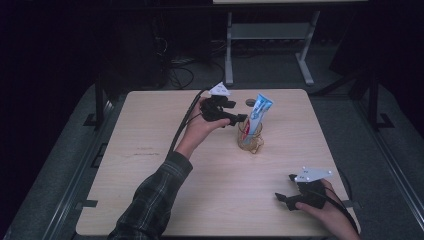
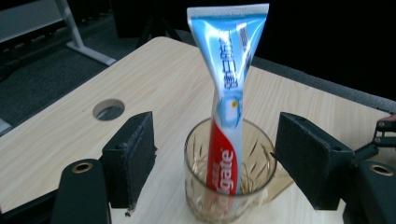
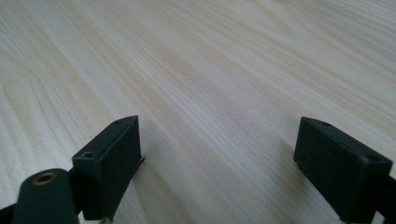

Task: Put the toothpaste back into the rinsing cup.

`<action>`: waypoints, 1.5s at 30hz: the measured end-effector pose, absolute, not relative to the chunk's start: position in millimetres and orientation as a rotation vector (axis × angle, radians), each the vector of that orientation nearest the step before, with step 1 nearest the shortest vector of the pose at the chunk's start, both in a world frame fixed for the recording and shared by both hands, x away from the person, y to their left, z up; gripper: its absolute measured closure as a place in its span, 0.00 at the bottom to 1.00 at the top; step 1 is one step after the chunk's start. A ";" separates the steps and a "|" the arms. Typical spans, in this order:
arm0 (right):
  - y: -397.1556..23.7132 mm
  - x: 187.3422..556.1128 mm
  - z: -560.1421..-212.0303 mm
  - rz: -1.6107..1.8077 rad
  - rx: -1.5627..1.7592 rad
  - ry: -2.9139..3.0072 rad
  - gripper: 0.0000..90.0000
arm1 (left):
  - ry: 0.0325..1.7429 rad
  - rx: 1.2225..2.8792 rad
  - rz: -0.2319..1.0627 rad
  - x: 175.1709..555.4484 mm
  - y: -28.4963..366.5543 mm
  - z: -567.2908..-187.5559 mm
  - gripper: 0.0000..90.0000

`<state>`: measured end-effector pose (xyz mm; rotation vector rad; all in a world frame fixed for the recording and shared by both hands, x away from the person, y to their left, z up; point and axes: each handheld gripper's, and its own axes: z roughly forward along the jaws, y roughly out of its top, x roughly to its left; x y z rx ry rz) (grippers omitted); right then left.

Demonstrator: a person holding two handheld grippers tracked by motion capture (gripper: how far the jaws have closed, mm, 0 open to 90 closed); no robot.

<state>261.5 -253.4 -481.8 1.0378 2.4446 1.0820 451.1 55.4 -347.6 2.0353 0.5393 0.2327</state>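
Glass, cut with a leaf pattern, forms the cup (image 2: pixel 228 179) that stands near the middle of the pale wooden desk (image 1: pixel 150 165), propping a blue, white and red toothpaste tube (image 2: pixel 227 98) cap-down so it leans on the rim rather than toppling. The left gripper (image 1: pixel 239 119) hovers just beside the cup, jaws spread wide to either side of it and clasping nothing. The right gripper (image 3: pixel 219 158) waits well apart near the desk's front corner, likewise wide open and empty, evidently out of the way.
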 end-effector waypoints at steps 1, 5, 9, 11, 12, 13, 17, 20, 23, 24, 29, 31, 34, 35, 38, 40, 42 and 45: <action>-253.5 261.6 -482.0 1.082 1.035 2.445 0.15 | 0.545 2.040 0.238 449.8 58.2 -347.6 0.31; -253.5 261.6 -481.9 1.079 1.035 2.447 0.15 | 0.561 2.056 0.257 444.5 70.1 -346.9 0.30; -253.5 261.6 -481.9 1.079 1.036 2.447 0.15 | 0.577 2.074 0.278 438.1 82.5 -346.0 0.30; -253.6 261.7 -482.0 1.077 1.037 2.444 0.15 | 0.584 2.082 0.287 433.8 88.7 -346.2 0.30; -253.8 261.8 -481.9 1.073 1.033 2.446 0.15 | 0.589 2.081 0.289 431.6 91.9 -346.8 0.30; -253.8 261.8 -481.9 1.073 1.032 2.446 0.15 | 0.593 2.082 0.287 429.3 95.1 -347.4 0.30; -253.8 261.7 -481.9 1.071 1.035 2.446 0.15 | 0.609 2.105 0.289 421.0 106.7 -351.6 0.29; -253.8 261.8 -482.0 1.073 1.036 2.443 0.15 | 0.623 2.116 0.302 415.2 114.4 -355.8 0.29; -253.8 261.8 -482.0 1.072 1.039 2.442 0.15 | 0.634 2.111 0.303 408.9 122.5 -359.1 0.29; -253.8 261.9 -482.0 1.072 1.039 2.441 0.15 | 0.638 2.111 0.305 406.5 125.4 -359.9 0.29; -253.9 261.9 -481.9 1.070 1.041 2.441 0.15 | 0.652 2.113 0.313 395.8 137.8 -366.7 0.29; -253.9 261.9 -482.0 1.072 1.041 2.441 0.15 | 0.659 2.120 0.323 391.8 142.9 -369.6 0.29; -253.9 261.9 -482.0 1.071 1.041 2.441 0.15 | 0.672 2.121 0.326 385.5 149.4 -374.5 0.29; -253.9 261.9 -482.0 1.071 1.041 2.441 0.15 | 0.672 2.125 0.330 383.3 151.5 -376.3 0.29; -253.9 261.8 -481.8 1.067 1.044 2.439 0.15 | 0.678 2.127 0.337 376.1 157.0 -382.1 0.29; -254.0 261.9 -481.9 1.067 1.044 2.439 0.15 | 0.682 2.128 0.335 371.4 161.3 -385.7 0.29; -254.1 261.9 -481.9 1.067 1.044 2.439 0.15 | 0.686 2.133 0.341 366.4 165.8 -389.1 0.29; -254.3 262.3 -482.0 1.067 1.037 2.437 0.15 | 0.690 2.138 0.344 358.8 172.4 -394.2 0.29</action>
